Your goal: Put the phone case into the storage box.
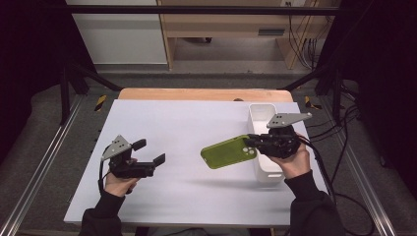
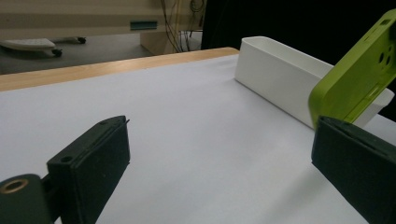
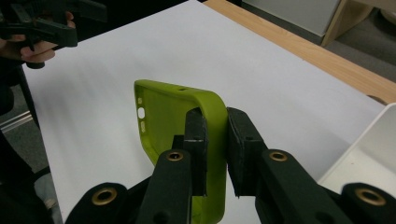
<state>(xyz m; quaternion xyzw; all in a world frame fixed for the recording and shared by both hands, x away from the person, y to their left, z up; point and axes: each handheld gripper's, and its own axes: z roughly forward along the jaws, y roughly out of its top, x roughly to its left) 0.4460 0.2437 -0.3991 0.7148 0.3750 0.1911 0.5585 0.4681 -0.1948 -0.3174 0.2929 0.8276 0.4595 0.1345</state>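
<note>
A green phone case [image 1: 228, 152] hangs above the white table, held by one end. My right gripper [image 1: 252, 141] is shut on that end, and in the right gripper view its pads pinch the case's rim [image 3: 212, 135]. The case [image 2: 359, 79] also rises at the right of the left gripper view, beyond the jaw. My left gripper [image 1: 150, 152] is at the table's left, open, with nothing between its fingers [image 2: 93, 163].
A white rectangular bin [image 1: 263, 142] stands on the table's right side, under and behind the right hand. The white table sheet [image 1: 187, 123] ends at a wooden strip [image 1: 206, 94] along the far edge. Metal rails and cables run along both sides.
</note>
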